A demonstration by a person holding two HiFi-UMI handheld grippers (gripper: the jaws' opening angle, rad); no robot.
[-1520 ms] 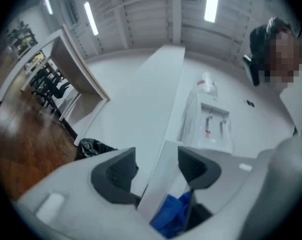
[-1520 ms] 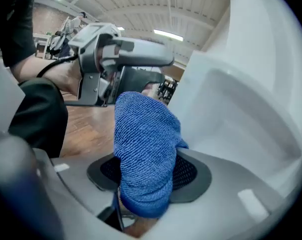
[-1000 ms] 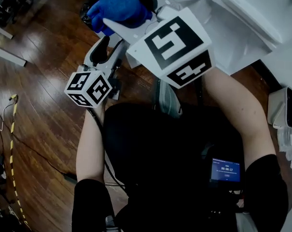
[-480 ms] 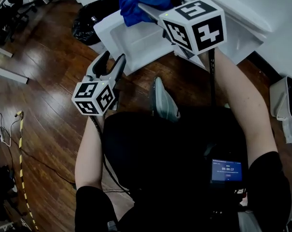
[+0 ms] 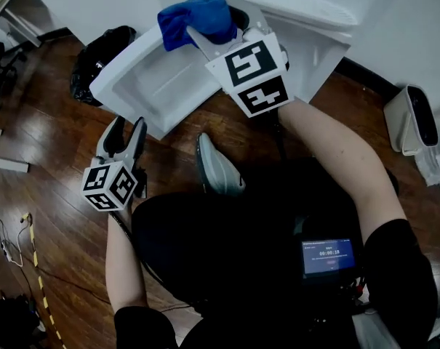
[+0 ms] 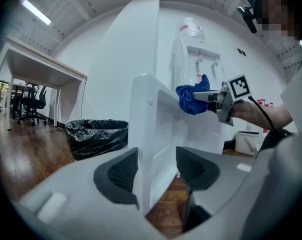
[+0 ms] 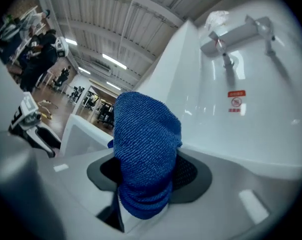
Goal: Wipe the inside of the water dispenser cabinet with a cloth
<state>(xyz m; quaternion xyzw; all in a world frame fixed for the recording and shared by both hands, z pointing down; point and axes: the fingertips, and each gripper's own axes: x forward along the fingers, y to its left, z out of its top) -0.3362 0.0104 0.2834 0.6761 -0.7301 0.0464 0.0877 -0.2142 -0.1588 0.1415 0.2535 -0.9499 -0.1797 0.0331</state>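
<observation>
The white water dispenser stands at the top of the head view with its cabinet door swung open to the left. My right gripper is shut on a bunched blue cloth, held at the top of the cabinet opening. In the right gripper view the cloth fills the space between the pads. My left gripper has just been closing. The free edge of the door now sits between its jaws, and the pads look closed on it.
A black bin bag stands left of the door. A small white bin sits against the wall at the right. A desk stands further left. The person's shoe rests on the wood floor below the door, and cables lie at the left.
The right gripper has carried the cloth across and away, up to the open cabinet. The left gripper has sunk a little and settled on the door's edge.
</observation>
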